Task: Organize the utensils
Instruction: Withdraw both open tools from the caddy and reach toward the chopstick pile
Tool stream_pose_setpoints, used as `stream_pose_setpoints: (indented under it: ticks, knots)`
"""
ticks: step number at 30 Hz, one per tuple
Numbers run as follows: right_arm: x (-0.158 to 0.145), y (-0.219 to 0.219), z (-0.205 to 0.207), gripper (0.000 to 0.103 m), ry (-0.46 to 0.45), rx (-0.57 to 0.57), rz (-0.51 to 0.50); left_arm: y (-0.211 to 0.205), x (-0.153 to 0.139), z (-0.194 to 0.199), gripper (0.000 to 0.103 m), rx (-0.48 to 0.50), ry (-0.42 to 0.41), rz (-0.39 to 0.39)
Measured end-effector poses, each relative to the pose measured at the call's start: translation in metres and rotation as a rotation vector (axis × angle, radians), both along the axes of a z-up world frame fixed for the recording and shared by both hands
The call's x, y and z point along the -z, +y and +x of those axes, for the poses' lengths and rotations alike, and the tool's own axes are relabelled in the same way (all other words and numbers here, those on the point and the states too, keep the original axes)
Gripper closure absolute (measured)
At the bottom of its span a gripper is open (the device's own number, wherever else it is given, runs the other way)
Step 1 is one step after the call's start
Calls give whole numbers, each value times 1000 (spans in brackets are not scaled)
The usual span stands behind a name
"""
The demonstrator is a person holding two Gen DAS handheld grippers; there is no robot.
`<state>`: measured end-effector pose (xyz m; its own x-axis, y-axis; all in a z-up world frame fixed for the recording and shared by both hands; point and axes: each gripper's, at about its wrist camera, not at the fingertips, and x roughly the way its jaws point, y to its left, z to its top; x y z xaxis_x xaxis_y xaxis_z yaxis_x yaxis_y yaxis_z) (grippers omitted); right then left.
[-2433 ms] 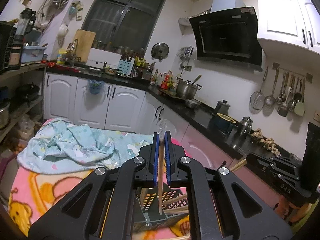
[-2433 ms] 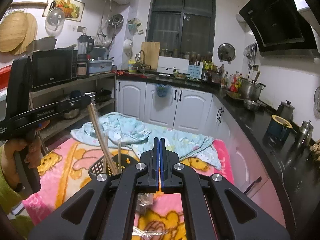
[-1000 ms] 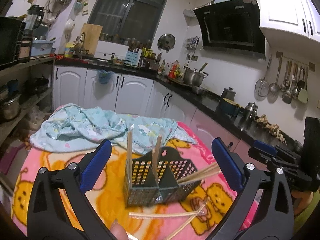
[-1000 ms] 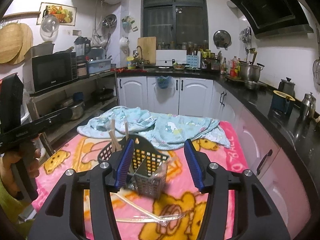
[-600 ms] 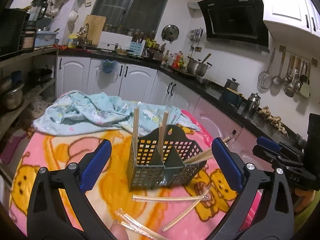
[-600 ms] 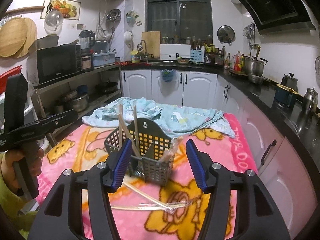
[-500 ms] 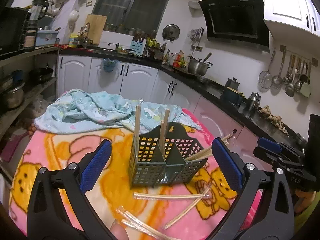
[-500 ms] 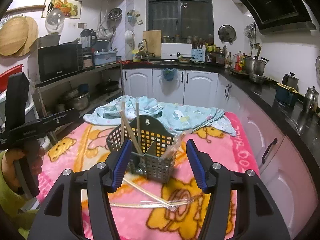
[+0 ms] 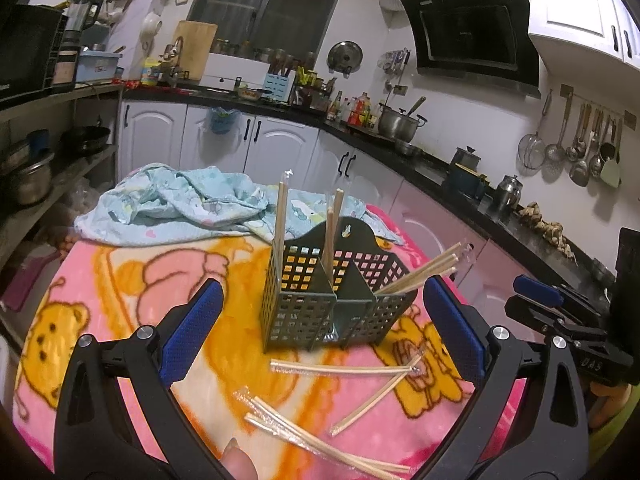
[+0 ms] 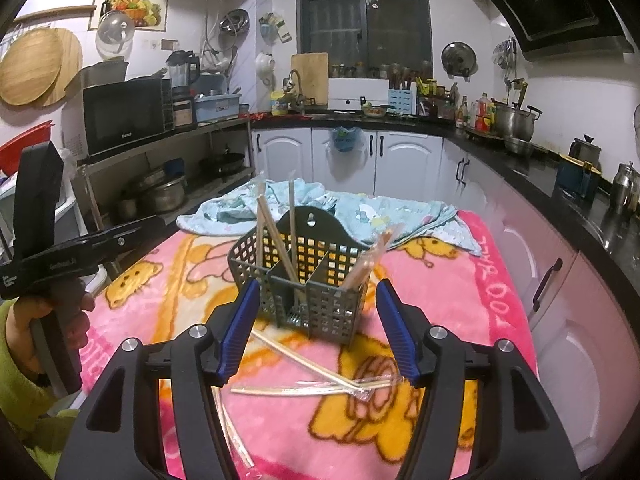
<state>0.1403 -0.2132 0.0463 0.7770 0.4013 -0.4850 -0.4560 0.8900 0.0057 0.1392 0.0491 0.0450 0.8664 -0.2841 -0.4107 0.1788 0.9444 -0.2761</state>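
Observation:
A dark grey perforated utensil basket (image 9: 320, 304) stands on the pink blanket; it also shows in the right wrist view (image 10: 316, 300). Wrapped wooden chopsticks stand in its compartments (image 9: 280, 216) and lean out of its right side (image 9: 420, 270). Several more wrapped chopsticks lie loose on the blanket in front of it (image 9: 344, 370) (image 10: 304, 390). My left gripper (image 9: 320, 328) is open wide and empty, just short of the basket. My right gripper (image 10: 318, 324) is open and empty, close to the basket's near side.
A crumpled light blue cloth (image 9: 180, 204) lies behind the basket. The pink blanket (image 10: 460, 292) covers the table up to the pink counter front (image 10: 580, 300) at the right. Metal shelves with pots (image 10: 160, 192) stand to the left.
Both grippers were shut on chopsticks above the basket, then opened and let them go into it. Both have since pulled back; more loose chopsticks show on the blanket.

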Motion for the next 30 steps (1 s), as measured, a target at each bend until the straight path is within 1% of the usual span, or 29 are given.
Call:
stream_pose_setpoints:
  ticks: [13, 23, 30]
  knots:
    - [23, 9, -8, 44, 46, -14, -16, -5, 17, -11, 11, 20, 44, 36]
    - [42, 13, -10, 44, 75, -10, -50, -13, 43, -16, 11, 43, 114, 72]
    - [55, 14, -11, 44, 101, -10, -68, -12, 59, -19, 11, 51, 164, 79]
